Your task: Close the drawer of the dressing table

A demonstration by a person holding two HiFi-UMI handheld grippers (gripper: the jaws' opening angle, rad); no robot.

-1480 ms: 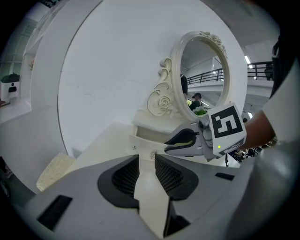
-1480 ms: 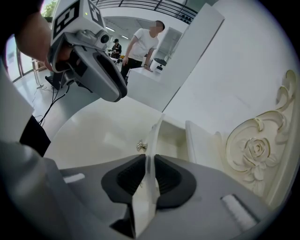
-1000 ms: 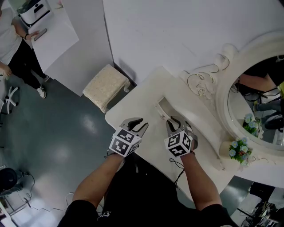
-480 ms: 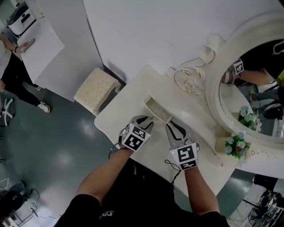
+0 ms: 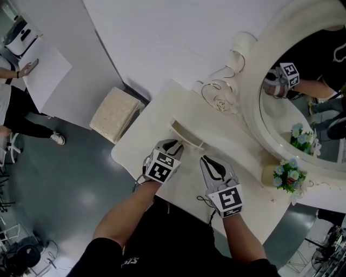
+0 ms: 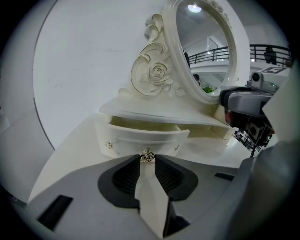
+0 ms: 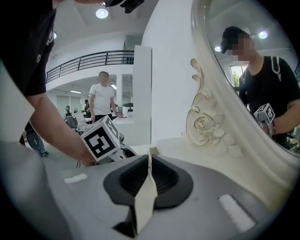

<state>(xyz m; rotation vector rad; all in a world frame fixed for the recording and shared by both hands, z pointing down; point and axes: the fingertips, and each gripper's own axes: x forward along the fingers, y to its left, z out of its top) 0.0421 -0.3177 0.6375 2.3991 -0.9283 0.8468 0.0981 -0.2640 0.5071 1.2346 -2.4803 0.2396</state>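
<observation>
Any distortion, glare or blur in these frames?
Left gripper view: strong fisheye, black corners, knob sharp. Right gripper view: lamp flares, mosaic patch in mirror. Head view: even light, soft sheen on floor.

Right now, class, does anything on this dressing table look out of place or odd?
Yes: the drawer of the dressing table stands partly pulled out, its hollow inside showing behind the front with the rose knob. Nothing looks spilled or damaged.

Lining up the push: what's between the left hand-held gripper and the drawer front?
Only the drawer's gold rose knob, at the tips of the left hand-held gripper, whose jaws have just been closing; left gripper view shows it.
</observation>
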